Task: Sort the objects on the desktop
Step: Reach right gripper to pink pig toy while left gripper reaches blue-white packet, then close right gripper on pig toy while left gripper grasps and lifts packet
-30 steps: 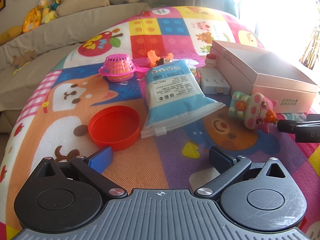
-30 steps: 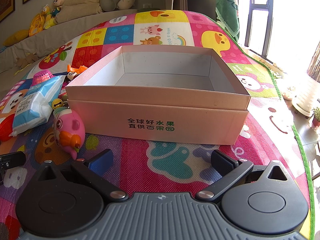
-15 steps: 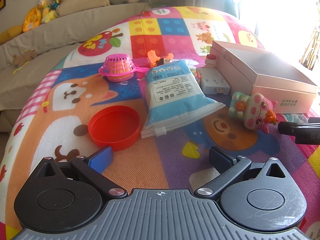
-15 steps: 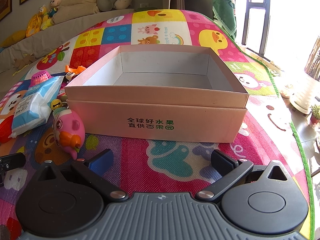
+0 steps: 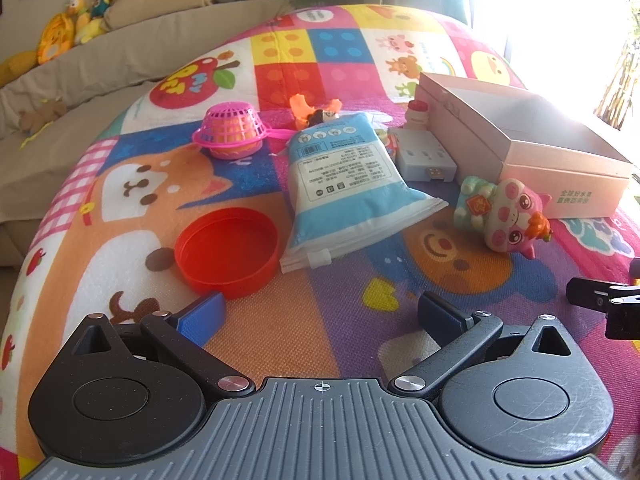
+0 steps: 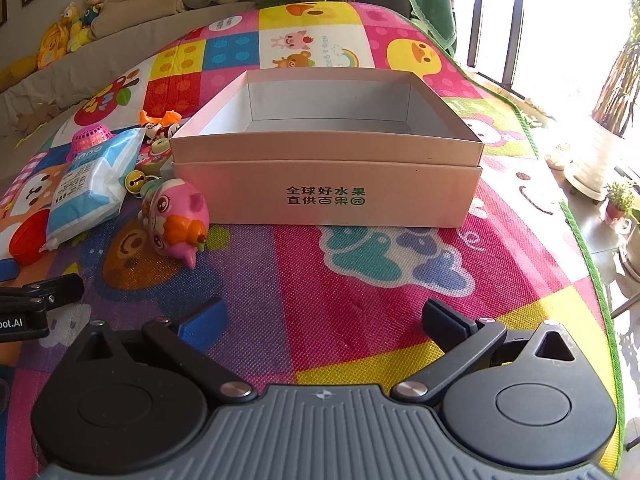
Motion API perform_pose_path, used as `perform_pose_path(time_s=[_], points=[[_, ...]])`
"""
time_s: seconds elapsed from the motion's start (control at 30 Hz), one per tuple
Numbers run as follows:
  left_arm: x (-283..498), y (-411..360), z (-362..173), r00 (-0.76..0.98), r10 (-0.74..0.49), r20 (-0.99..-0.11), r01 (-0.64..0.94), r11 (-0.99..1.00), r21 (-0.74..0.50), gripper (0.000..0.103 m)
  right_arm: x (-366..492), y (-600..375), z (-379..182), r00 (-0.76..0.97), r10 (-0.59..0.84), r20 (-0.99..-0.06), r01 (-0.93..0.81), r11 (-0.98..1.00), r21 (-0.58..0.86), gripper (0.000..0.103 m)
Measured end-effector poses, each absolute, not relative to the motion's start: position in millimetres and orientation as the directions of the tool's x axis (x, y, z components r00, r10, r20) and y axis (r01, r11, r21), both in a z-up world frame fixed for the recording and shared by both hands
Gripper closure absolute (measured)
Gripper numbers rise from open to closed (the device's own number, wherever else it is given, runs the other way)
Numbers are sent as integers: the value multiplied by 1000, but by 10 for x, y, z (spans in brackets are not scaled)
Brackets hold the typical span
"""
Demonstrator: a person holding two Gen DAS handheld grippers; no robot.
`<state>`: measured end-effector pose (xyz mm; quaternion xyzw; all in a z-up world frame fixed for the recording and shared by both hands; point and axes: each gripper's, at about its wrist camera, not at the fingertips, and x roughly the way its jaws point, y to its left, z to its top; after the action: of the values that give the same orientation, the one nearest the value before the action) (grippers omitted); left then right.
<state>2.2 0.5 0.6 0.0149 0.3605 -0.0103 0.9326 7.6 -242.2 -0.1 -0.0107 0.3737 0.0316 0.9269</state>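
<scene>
An open pink cardboard box (image 6: 326, 204) stands on the play mat, also in the left wrist view (image 5: 560, 176). Beside it lie a pink pig toy (image 5: 508, 216) (image 6: 176, 216), a blue-white wipes pack (image 5: 348, 184) (image 6: 88, 188), a red lid (image 5: 228, 252), a pink toy basket (image 5: 230, 134), a white power adapter (image 5: 424, 158) and a small orange toy (image 5: 314, 110). My left gripper (image 5: 320, 316) is open and empty, just in front of the red lid. My right gripper (image 6: 324, 320) is open and empty in front of the box.
The colourful play mat (image 6: 360, 280) covers the surface. A beige sofa with stuffed toys (image 5: 80, 28) runs along the back left. A bright window and potted plants (image 6: 616, 196) are at the right, past the mat's green edge.
The right gripper has shifted so the box and the pig toy sit further right in its view. The left view is nearly unchanged. Both grippers stay open.
</scene>
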Motion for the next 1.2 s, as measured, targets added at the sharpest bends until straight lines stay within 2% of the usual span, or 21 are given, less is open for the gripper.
perform_pose_path(time_s=[0.23, 0.33, 0.43, 0.53, 0.6, 0.67, 0.73, 0.77, 0.87, 0.97, 1.07, 1.2], points=[[-18, 109, 51, 743, -68, -666, 71, 997, -23, 0, 91, -2410, 1, 714, 57, -698, -79, 997, 0, 0], [-53, 214, 109, 757, -62, -650, 52, 998, -35, 0, 79, -2371, 25, 702, 159, -694, -209, 978, 14, 0], [-62, 308, 178, 777, -14, -630, 8, 1000, -12, 0, 17, -2218, 71, 749, 210, -629, -299, 953, -39, 0], [-42, 438, 260, 789, 12, -615, -38, 999, -29, 0, 65, -1914, 113, 812, 201, -548, -356, 914, -193, 2], [-43, 474, 293, 795, 13, -607, -47, 998, -40, 0, 158, -1761, 116, 806, 217, -550, -387, 897, -213, 18], [-38, 476, 314, 798, 5, -603, -40, 998, -43, 0, 227, -1642, 81, 793, 231, -564, -408, 889, -209, 25], [-33, 449, 333, 801, -5, -599, -24, 999, -40, 0, 305, -1564, 30, 771, 231, -594, -421, 884, -203, 45], [-27, 430, 343, 802, -11, -597, -15, 999, -40, 0, 345, -1572, 21, 751, 238, -616, -425, 889, -174, 62], [41, 353, 385, 808, -44, -588, 19, 999, -48, 0, 298, -1777, 72, 715, 302, -630, -411, 911, -29, 62], [186, 258, 415, 808, -93, -582, 55, 995, -83, 0, 137, -1986, 95, 699, 331, -634, -390, 919, 51, 62], [416, 134, 391, 801, -108, -589, 63, 993, -95, 0, -83, -2194, 50, 705, 300, -642, -343, 937, 62, 62], [729, -9, 304, 783, -63, -619, 35, 998, -57, 0, -280, -2426, -41, 712, 256, -654, -281, 957, 69, 62]])
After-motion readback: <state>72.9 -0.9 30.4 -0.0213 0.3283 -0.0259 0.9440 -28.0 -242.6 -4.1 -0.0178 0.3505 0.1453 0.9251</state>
